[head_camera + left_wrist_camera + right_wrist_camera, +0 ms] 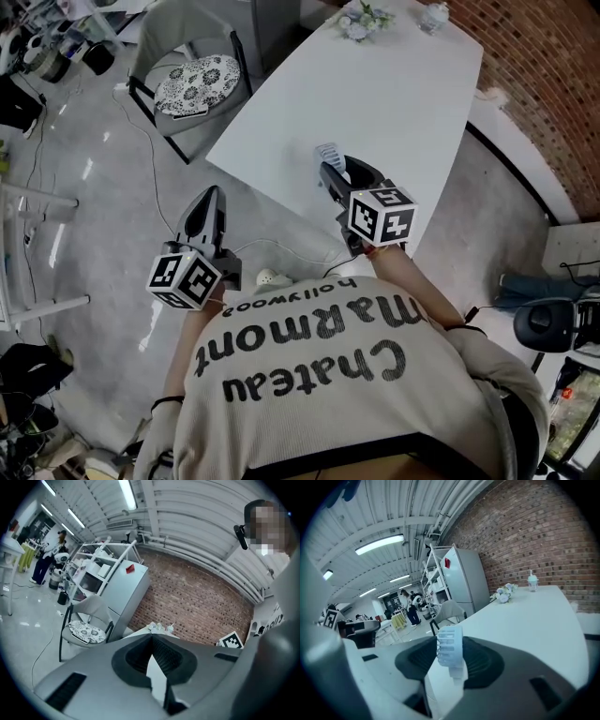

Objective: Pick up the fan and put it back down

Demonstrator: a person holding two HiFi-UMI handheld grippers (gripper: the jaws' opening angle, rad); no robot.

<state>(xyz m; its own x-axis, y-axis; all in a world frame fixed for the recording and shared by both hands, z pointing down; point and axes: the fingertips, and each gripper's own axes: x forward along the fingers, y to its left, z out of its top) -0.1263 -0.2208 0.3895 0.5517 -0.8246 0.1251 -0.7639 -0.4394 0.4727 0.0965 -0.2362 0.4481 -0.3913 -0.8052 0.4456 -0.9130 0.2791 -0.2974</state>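
The left gripper [212, 193] is held shut, with nothing between its jaws, over the floor [94, 197] left of the table [394, 94]. The fan [450, 645], small and white with a ribbed grille, is clamped in the right gripper [343, 171] at the table's near edge. Flowers [361, 21] and a cup [432, 16] are set at the far end, well apart from it.

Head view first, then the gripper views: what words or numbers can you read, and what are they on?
"Chateau Marmont": big dark letters on the person's sweatshirt, upside down in the head view.
"hollywood": small letters on the same sweatshirt, also upside down.
Red tag on the grey refrigerator: too small to read.
Marker cubes: only black and white squares, no words or numbers.
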